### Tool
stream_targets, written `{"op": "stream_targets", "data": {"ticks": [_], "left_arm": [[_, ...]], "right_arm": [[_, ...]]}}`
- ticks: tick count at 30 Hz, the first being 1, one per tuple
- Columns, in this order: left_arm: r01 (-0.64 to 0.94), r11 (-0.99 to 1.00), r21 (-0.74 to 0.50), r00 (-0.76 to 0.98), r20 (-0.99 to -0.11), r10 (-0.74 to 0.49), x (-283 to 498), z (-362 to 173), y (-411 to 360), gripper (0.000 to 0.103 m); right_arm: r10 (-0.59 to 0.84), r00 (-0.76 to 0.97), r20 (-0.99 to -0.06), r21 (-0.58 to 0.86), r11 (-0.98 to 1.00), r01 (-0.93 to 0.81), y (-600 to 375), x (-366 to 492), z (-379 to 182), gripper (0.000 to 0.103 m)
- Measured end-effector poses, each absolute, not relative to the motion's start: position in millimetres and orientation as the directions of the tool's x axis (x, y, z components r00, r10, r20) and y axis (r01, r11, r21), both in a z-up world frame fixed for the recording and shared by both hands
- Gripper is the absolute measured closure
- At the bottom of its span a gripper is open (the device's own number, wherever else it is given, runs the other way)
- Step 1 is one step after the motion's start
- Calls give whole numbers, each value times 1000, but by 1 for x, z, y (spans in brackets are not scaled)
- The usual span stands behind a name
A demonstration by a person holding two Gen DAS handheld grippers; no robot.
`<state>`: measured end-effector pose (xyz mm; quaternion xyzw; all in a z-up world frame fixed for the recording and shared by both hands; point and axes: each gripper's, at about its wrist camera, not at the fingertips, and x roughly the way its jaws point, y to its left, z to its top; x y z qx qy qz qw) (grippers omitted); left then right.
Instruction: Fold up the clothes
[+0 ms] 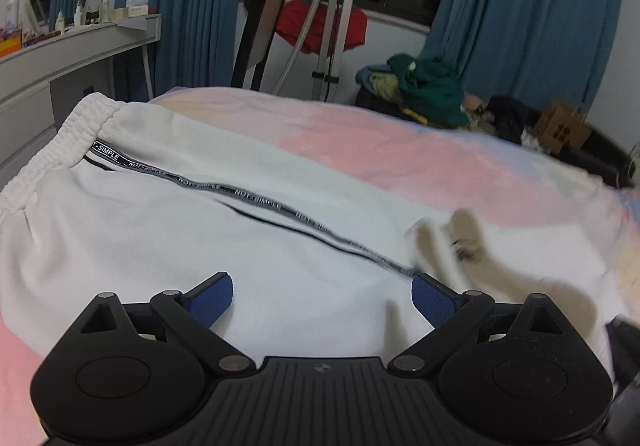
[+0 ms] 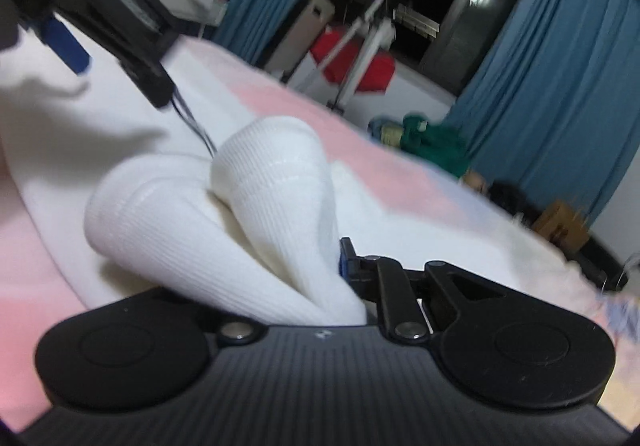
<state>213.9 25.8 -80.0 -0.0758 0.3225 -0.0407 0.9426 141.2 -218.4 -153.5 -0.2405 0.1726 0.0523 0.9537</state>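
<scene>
Risk: the ribbed white knit cuffs (image 2: 256,214) may slip from the right tongs (image 2: 340,266), since the thick bunch is pinched only near its end. Right tongs are clamped on those cuffs. Left tongs (image 1: 322,298) spread wide, holding nothing, just above the white sweatpants with grey lettered side stripe (image 1: 200,214), spread flat on the pink bed (image 1: 400,150).

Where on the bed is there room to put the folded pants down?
Bare pink blanket lies beyond the white pants, toward the green clothes pile. The near side is crowded: pants, the open left tool, and the right tool gripping the ribbed cuffs.
</scene>
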Motion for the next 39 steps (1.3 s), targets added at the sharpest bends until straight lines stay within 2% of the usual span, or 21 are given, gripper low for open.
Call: {"op": "stream_targets", "data": {"ticks": [3,5,8,9,10,12,16,19,23,26,28,29,30,34,39], "left_arm": [[8,977,-211,792,-595,-135,213,-80,30,6],[-4,973,-232,790,-597,-139,213,-81,33,6],[-13,968,-250,790,-596,-143,214,-82,37,6],[-15,968,-252,791,-595,-143,214,-82,37,6],[-15,968,-252,792,-593,-142,214,-82,37,6],[-15,968,-251,793,-593,-142,213,-82,36,6],[-4,967,-253,788,-596,-153,210,-82,34,6],[6,974,-224,790,-596,-142,205,-80,30,6],[21,985,-173,786,-606,-123,197,-79,22,6],[41,985,-165,778,-614,-135,192,-79,16,6],[51,987,-155,779,-612,-136,190,-80,13,6],[51,988,-145,781,-611,-130,189,-80,12,6],[49,989,-138,782,-610,-124,189,-80,11,6],[33,990,-135,781,-615,-110,189,-83,13,6],[10,990,-141,772,-628,-97,188,-82,20,6]], "right_arm": [[54,899,-435,-357,906,-227,-218,151,-152,81],[60,889,-454,-357,902,-243,-218,155,-150,79],[102,861,-499,-337,892,-301,-218,150,-137,70],[131,845,-518,-307,894,-326,-220,142,-131,60],[173,823,-541,-260,896,-359,-223,136,-124,41],[279,760,-588,-137,891,-433,-228,134,-110,23],[388,756,-527,-36,879,-476,-238,93,-85,24],[399,796,-456,-1,894,-449,-244,87,-69,24],[368,787,-495,54,917,-395,-250,108,-86,26],[348,765,-542,111,932,-345,-255,129,-105,34],[336,747,-573,147,939,-310,-258,143,-118,62],[343,748,-568,173,939,-298,-260,146,-116,69],[351,751,-559,200,936,-288,-263,149,-113,80],[369,788,-492,204,929,-308,-260,133,-95,82],[386,726,-570,265,922,-282,-263,147,-121,82]]}}
